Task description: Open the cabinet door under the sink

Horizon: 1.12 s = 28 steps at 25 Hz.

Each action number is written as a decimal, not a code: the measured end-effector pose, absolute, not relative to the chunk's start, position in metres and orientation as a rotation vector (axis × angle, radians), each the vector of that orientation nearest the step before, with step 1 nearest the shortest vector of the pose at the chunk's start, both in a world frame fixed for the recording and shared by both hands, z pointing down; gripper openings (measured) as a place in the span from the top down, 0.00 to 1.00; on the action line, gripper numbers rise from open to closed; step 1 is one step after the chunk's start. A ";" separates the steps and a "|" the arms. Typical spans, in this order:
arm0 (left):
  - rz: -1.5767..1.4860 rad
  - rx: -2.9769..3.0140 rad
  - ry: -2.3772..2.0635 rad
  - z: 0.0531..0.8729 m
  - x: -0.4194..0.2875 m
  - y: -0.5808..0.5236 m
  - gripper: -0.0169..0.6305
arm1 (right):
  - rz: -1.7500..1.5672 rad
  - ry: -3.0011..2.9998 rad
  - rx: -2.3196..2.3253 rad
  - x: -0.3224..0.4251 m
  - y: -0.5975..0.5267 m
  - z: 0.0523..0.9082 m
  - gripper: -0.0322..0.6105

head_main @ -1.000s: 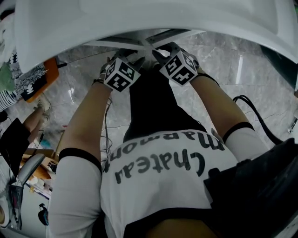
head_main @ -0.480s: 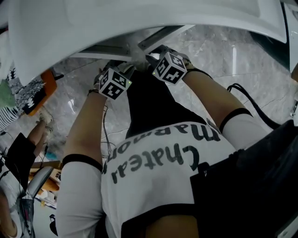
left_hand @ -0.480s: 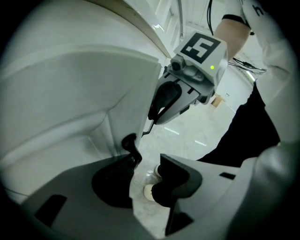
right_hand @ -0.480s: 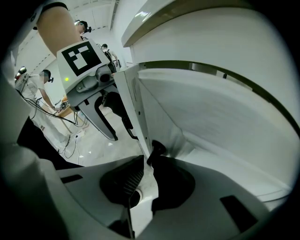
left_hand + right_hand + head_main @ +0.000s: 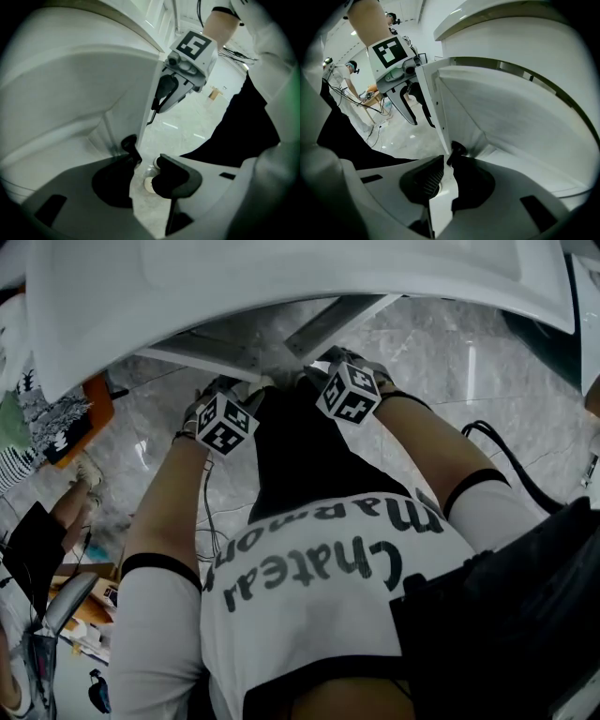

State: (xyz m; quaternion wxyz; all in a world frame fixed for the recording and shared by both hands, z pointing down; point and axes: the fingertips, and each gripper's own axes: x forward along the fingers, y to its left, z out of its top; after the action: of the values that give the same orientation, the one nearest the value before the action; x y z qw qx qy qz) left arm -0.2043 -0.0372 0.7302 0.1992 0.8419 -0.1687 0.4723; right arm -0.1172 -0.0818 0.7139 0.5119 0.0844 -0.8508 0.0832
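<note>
White left cabinet door (image 5: 202,357) and right cabinet door (image 5: 347,310) both stood swung out from under the sink (image 5: 281,277). Their free edges sat near each other in a V over the grey marble floor (image 5: 469,362).

Left gripper (image 5: 145,154): fingers (image 5: 176,180) were spread, with floor visible through the gap. The finger nearer the left door sat right at its free edge. It looked like contact, but that was hard to confirm through the fisheye.

Right gripper (image 5: 446,157): jaws were also apart, with a narrower gap. One finger was at the right door's edge and nothing was clamped between the pads.

Both grippers pointed steeply down, side by side, just ahead of the person's dark trousers (image 5: 309,446).
</note>
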 end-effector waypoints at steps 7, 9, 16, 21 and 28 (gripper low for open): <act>1.417 2.382 -0.364 0.734 -0.218 -0.016 0.74 | 0.171 -2.020 0.172 -0.105 -0.068 0.717 0.86; 1.437 2.386 -0.345 0.735 -0.221 -0.012 0.74 | 0.155 -2.013 0.155 -0.101 -0.064 0.718 0.86; 1.508 2.394 -0.279 0.736 -0.235 0.009 0.74 | 0.112 -1.982 0.106 -0.086 -0.050 0.719 0.86; 1.547 2.387 -0.264 0.738 -0.242 0.016 0.74 | 0.084 -1.962 0.088 -0.078 -0.047 0.721 0.86; 1.610 2.347 -0.210 0.739 -0.258 0.031 0.72 | 0.035 -1.912 0.015 -0.064 -0.036 0.723 0.86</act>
State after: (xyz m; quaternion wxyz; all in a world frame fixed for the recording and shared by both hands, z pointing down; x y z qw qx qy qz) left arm -0.2577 0.0314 0.7395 0.1434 0.8137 -0.0730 0.5585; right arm -0.0643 -0.0359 0.7228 0.5767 0.0066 -0.8168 0.0151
